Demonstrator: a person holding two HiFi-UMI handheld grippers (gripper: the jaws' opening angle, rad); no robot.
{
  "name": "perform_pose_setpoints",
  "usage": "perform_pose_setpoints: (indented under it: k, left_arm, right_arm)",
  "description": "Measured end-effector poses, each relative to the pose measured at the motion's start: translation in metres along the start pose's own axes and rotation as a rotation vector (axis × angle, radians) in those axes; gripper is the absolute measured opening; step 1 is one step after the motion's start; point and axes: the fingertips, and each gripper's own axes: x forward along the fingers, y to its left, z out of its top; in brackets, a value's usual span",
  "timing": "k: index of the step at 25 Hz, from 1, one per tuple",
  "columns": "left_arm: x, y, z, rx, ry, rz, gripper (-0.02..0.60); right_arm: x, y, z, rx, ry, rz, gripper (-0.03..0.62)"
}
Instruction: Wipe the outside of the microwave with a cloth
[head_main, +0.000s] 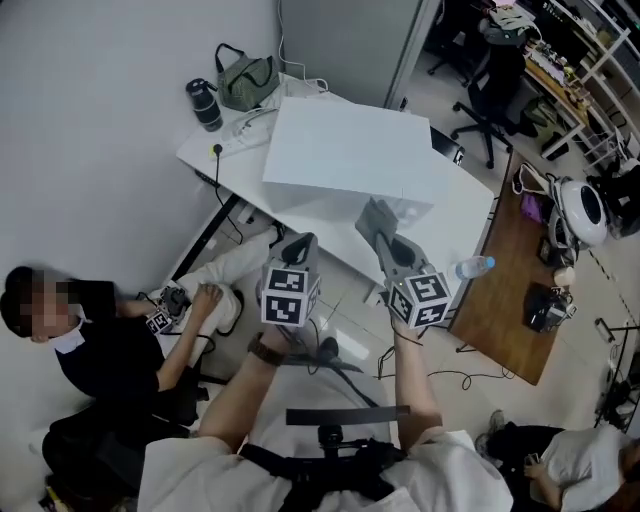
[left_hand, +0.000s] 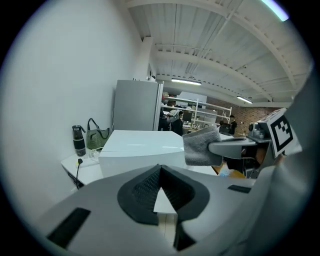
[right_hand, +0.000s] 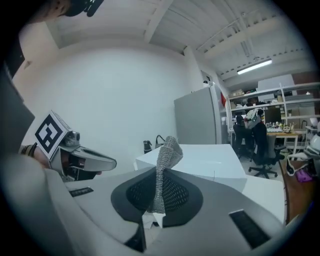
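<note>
The microwave (head_main: 345, 155) is a plain white box on a white table (head_main: 462, 212); it also shows in the left gripper view (left_hand: 142, 148) and the right gripper view (right_hand: 202, 157). My right gripper (head_main: 376, 222) is shut on a grey cloth (head_main: 372, 212), held in the air just short of the microwave's near side. The cloth (right_hand: 162, 167) rises pinched between its jaws. My left gripper (head_main: 298, 244) hangs beside it to the left, shut with nothing between its jaws (left_hand: 160, 171). From the left gripper view, the cloth (left_hand: 201, 146) is near the microwave's corner.
A black flask (head_main: 204, 104) and a green bag (head_main: 247, 80) stand on the table's far left corner. A water bottle (head_main: 474, 267) lies at its right edge, beside a wooden table (head_main: 510, 290). A seated person (head_main: 110, 350) is at lower left. An office chair (head_main: 490, 95) stands behind.
</note>
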Motion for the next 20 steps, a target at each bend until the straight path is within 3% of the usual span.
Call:
perform_pose_setpoints:
  k: [4,11,20]
  left_arm:
    - [-0.021,-0.01,0.005,0.013,-0.026,-0.004,0.04]
    - [-0.045,0.007,0.013,0.037,-0.071,-0.032,0.04]
    - [-0.058,0.027,0.004,0.014,-0.065,-0.053,0.04]
  right_arm:
    - [-0.024,0.011,0.0,0.035,-0.03,-0.018,0.002]
    - [-0.022,0.043,0.003,0.015,-0.054,-0.052,0.002]
    - [-0.014,0.073,0.004,-0.016,-0.043,-0.071,0.002]
